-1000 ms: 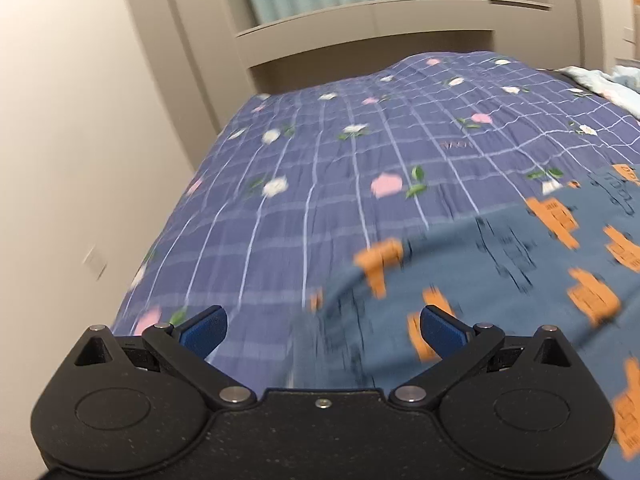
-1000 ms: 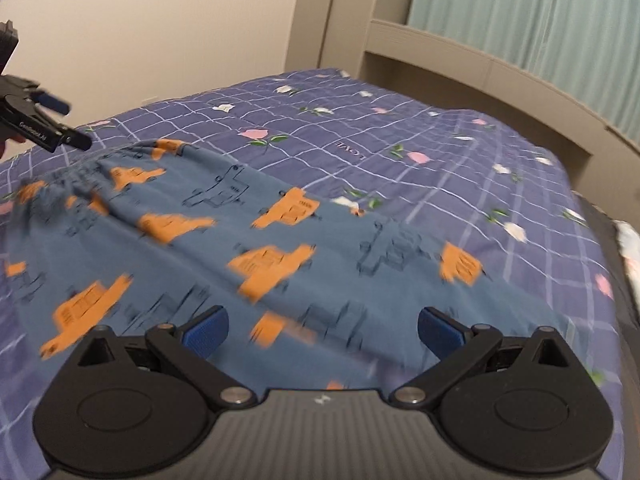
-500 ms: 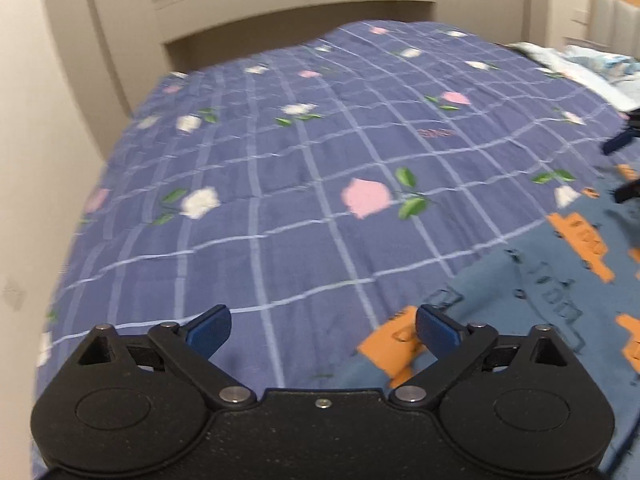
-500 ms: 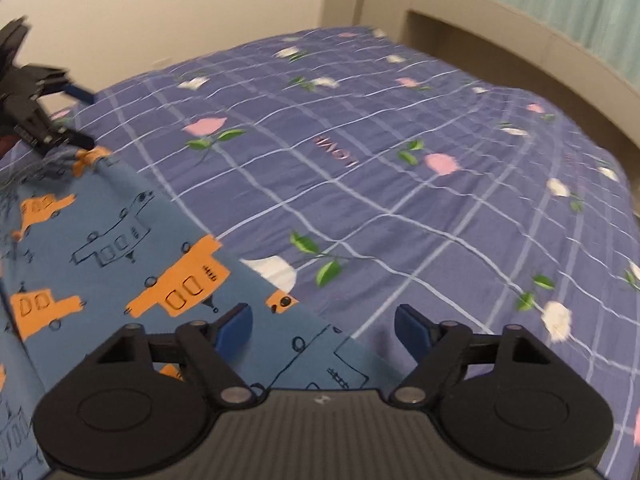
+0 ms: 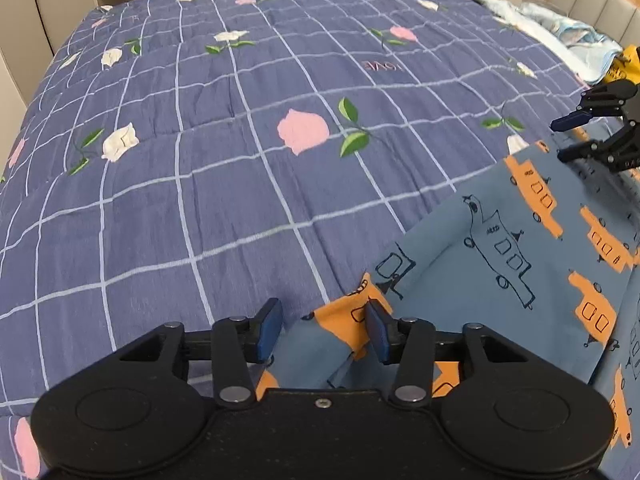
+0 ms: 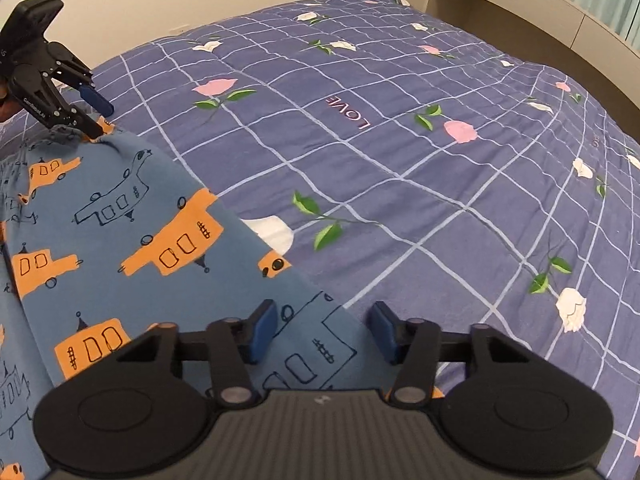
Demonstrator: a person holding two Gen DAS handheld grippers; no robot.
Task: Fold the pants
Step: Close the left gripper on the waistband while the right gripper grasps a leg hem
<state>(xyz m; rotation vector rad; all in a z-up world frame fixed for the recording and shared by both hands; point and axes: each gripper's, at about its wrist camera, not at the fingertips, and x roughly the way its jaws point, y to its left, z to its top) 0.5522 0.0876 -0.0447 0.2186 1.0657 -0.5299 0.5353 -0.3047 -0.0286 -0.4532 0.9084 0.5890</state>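
While the blue cotton pants with orange and outlined bus prints (image 5: pixel 520 248) lie on the bed's purple checked flowered quilt (image 5: pixel 240 140), both grippers have just been closing. The left gripper (image 5: pixel 322 326) and right gripper (image 6: pixel 322 330) straddle cloth corners, fingers half spread, not yet pinching. This fabric looks light and limp; corners seem the best hold.

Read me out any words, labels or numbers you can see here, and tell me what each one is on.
"LOVE": stitched in pink on the blue checked bedspread, seen upside down in both views.
White lettering on the body of the left claw, seen from the right wrist view: too small to read.
The pants carry only drawings, no text.
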